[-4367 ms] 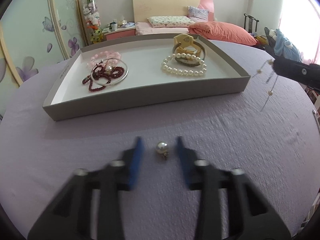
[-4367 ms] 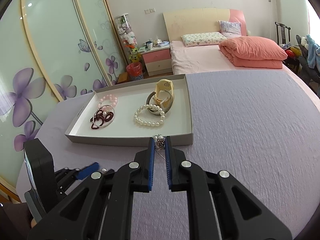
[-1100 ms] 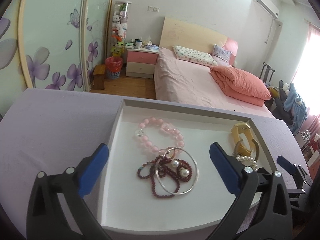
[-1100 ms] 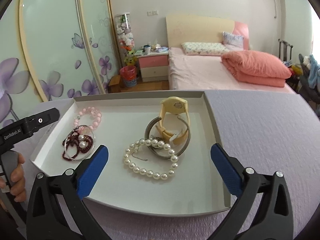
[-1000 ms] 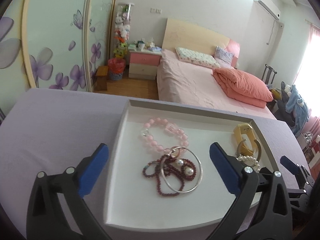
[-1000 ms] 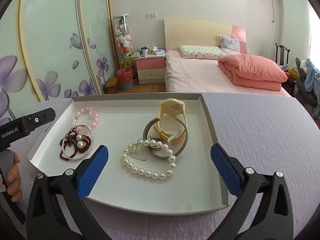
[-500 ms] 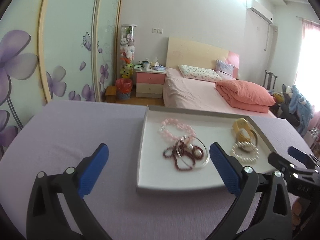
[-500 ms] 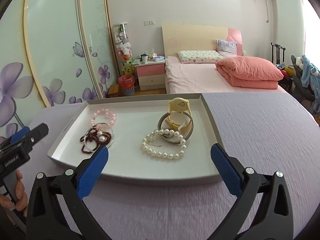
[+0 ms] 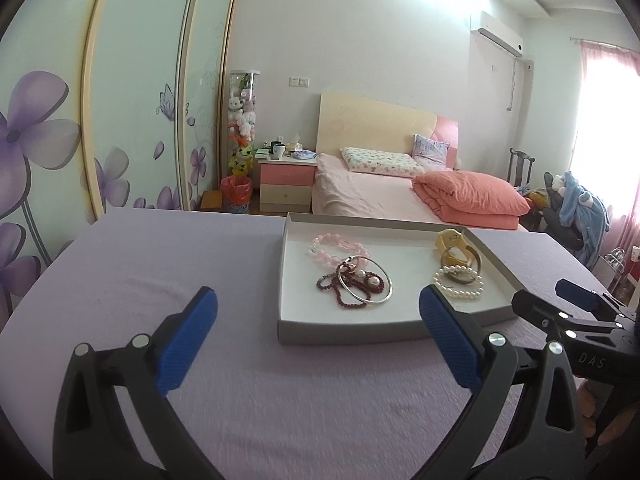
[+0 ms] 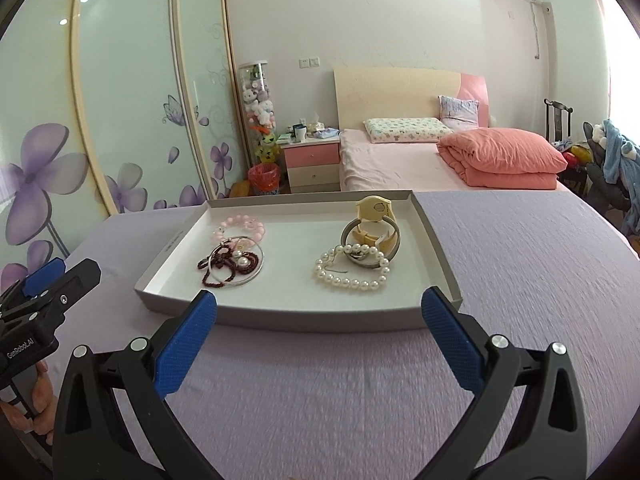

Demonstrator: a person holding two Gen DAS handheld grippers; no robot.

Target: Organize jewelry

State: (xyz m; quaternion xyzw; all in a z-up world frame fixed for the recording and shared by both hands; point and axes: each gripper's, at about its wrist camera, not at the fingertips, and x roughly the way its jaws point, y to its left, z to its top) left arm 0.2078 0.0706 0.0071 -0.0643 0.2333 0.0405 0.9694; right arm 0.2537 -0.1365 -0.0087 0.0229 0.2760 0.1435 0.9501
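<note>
Right wrist view: both grippers, left gripper [image 9: 318, 320] and right gripper [image 10: 319, 320], have pulled back wide open and empty; all jewelry now sits in the shallow grey cardboard tray [image 10: 304, 314], so sorting looks finished.

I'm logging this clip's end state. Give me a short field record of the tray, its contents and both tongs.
surface: purple tablecloth
tray: grey, open, white inside
tray left group: pink bead bracelet, dark red beads, silver bangle
tray right group: pearl bracelet, yellow watch
left tongs: open, empty
right tongs: open, empty
</note>
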